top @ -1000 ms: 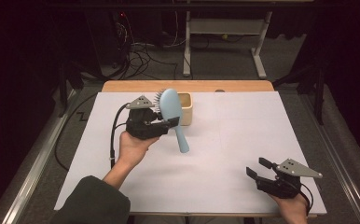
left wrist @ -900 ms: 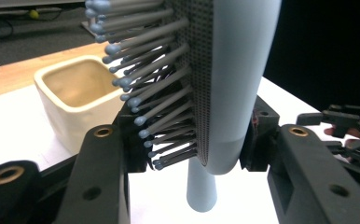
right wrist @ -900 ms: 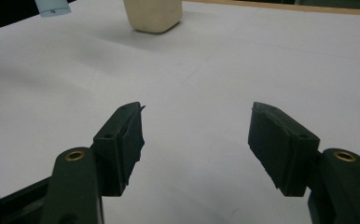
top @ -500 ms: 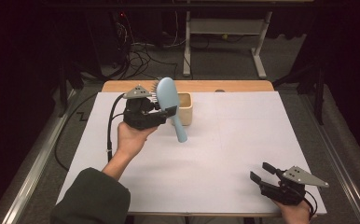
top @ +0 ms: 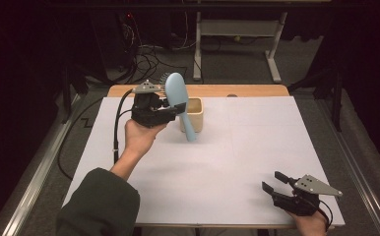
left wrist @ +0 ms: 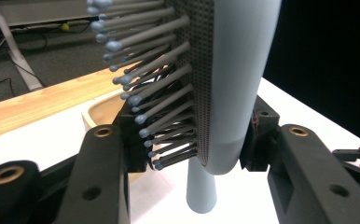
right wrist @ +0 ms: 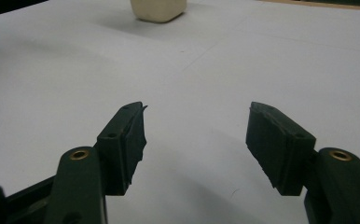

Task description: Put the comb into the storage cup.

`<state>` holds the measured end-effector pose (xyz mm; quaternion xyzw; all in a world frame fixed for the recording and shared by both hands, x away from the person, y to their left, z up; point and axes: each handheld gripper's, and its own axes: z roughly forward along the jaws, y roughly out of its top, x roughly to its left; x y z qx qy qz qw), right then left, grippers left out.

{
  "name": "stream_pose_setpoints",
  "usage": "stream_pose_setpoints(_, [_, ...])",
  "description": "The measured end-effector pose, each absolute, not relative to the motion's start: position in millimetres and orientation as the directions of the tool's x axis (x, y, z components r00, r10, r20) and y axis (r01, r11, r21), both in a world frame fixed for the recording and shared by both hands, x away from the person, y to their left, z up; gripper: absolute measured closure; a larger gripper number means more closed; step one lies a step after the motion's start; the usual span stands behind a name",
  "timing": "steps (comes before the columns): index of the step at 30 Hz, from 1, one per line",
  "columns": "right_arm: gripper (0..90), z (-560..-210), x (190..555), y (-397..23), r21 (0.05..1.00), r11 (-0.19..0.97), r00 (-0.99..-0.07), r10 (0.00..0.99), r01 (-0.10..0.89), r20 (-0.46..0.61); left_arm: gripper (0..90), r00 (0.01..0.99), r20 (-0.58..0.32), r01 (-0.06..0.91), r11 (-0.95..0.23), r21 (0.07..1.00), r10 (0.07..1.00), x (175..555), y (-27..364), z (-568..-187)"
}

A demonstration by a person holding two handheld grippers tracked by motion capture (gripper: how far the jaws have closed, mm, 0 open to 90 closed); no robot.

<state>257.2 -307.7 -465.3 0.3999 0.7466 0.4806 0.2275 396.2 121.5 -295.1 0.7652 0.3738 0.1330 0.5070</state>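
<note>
pale blue brush sits clamped in my left gripper by its head, bristles facing away — long axis nearly upright, handle hanging down just in front of the cup, whose inside i can't see. my right gripper rests well apart, near the table edge, jaws apart on nothing.

A white sheet covers the table top, leaving a strip of bare light wood along the far edge. On the dark floor beyond, black cables lie tangled beside the pale metal legs of a stand. A grey metal rail runs along the table's left side.
</note>
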Motion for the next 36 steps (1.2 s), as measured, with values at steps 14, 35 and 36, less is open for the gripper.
stream_pose_setpoints(14, [37.9,-465,255,-310,0.905,0.204,-0.573,0.818,0.373,0.052,54.7,0.675,-0.177,0.426,-0.183,0.886,0.717,410,120,-285])
stream_pose_setpoints(35, [36.0,-465,256,-314,0.904,0.160,-0.537,0.839,0.396,0.087,54.7,0.626,-0.157,0.418,-0.160,0.894,0.764,440,108,-272])
stream_pose_setpoints(36, [36.0,-465,257,-314,0.903,0.160,-0.536,0.840,0.398,0.088,54.7,0.624,-0.154,0.417,-0.161,0.894,0.766,441,107,-271])
